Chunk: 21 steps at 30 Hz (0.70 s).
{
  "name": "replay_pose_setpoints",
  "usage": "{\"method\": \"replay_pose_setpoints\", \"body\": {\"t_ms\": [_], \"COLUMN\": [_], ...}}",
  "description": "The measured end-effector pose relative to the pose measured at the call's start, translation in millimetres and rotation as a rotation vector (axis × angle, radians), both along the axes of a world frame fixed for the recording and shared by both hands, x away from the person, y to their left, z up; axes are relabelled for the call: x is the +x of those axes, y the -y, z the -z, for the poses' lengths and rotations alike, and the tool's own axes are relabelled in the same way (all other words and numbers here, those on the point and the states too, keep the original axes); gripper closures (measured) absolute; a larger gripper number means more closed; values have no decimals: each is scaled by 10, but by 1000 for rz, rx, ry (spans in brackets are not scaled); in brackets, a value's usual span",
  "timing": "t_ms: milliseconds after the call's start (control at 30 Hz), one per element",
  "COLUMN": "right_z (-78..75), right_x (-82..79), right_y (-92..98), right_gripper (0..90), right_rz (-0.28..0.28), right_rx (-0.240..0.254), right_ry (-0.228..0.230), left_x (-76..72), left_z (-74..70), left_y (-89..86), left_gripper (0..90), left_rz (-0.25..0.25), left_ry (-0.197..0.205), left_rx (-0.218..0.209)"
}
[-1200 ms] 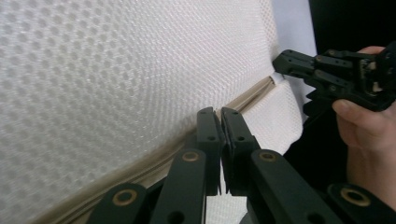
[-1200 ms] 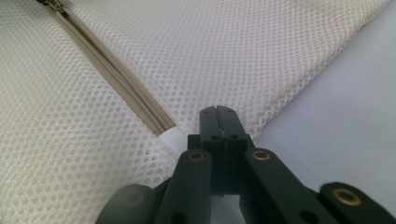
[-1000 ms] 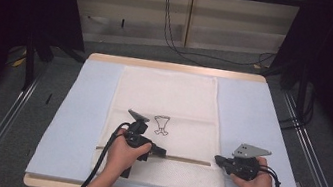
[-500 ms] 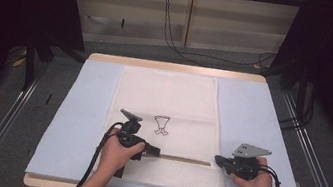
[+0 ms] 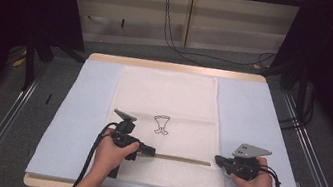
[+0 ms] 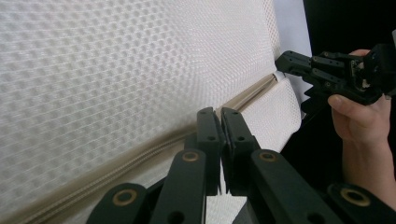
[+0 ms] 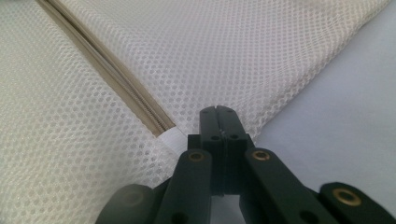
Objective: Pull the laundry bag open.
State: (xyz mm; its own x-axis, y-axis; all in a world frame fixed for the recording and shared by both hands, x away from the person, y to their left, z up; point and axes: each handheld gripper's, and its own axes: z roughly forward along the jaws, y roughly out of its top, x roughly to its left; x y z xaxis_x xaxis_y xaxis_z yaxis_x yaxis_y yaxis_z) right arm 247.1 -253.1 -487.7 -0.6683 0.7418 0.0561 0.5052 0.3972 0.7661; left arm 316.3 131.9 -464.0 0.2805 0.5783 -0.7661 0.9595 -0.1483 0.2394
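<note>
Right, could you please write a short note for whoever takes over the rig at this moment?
Left gripper: jaws shut, on the zipper line; whether it has the pull is hidden.
Right gripper: jaws shut, apparently pinching the mesh bag at the zipper's right end.
Bag: flat on the blue mat, zipper near the front edge.
Done: both ends are gripped.
Left: run the zipper, keeping the right end steady; I cannot tell whether it is open.
</note>
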Motion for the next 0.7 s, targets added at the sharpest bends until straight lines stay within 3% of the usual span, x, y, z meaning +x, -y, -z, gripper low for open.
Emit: {"method": "replay_pose_setpoints", "body": {"t_ms": [433, 700], "right_z": [-3, -2], "right_x": [1, -1], "right_y": [-3, -4], "right_gripper": [900, 900], "right_rz": [6, 1], "right_rx": [0, 1], "right_ry": [-6, -2], "left_x": [4, -3], "left_z": [-6, 6], "left_y": [-444, -618], "left_gripper": [873, 873], "left_rz": [-37, -65], "left_ry": [1, 3], "left_rx": [-7, -18]}}
